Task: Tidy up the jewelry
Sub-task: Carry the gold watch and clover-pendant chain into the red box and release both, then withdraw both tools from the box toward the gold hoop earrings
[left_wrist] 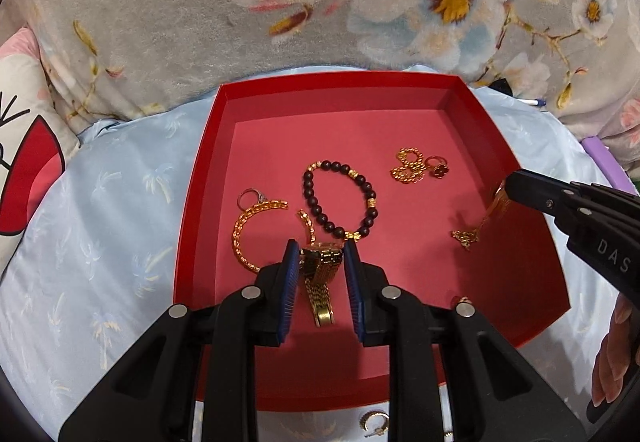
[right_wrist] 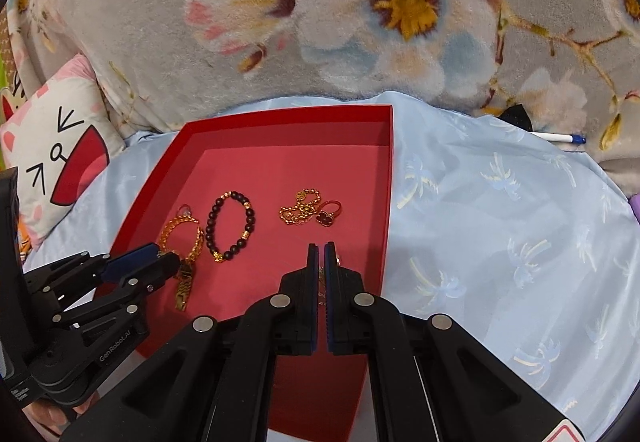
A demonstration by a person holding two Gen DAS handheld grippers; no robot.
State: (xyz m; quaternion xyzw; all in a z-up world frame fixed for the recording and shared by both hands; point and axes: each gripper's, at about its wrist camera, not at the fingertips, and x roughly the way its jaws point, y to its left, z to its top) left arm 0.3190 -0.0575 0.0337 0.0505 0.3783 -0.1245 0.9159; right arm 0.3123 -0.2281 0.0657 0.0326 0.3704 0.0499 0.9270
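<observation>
- Left gripper (left_wrist: 321, 254): blue pads pinch the gold watch (left_wrist: 320, 274) by its case; the bracelet band hangs down between the fingers, over the near floor of the red box (left_wrist: 400, 81).
- Right gripper (right_wrist: 321, 256): fingers pressed together on a thin gold chain necklace (left_wrist: 478, 226), whose pendant end trails onto the box floor near the right wall.
- Already lying in the box: a dark beaded bracelet (left_wrist: 340, 197) at centre, a gold link bracelet (left_wrist: 248, 230) to its left with a silver ring (left_wrist: 250, 197) touching it, and a gold bead chain (left_wrist: 408, 165) beside a red clover ring (left_wrist: 437, 166) farther back.
- Outside the box: a gold hoop earring (left_wrist: 375, 424) on the light-blue sheet (left_wrist: 100, 222) at the near edge.
- Suggested technique: lower each piece to a bare patch, well apart from its neighbours, before letting go; the necklace looks prone to tangling, so lay it out along its length rather than dropping it in a heap.
</observation>
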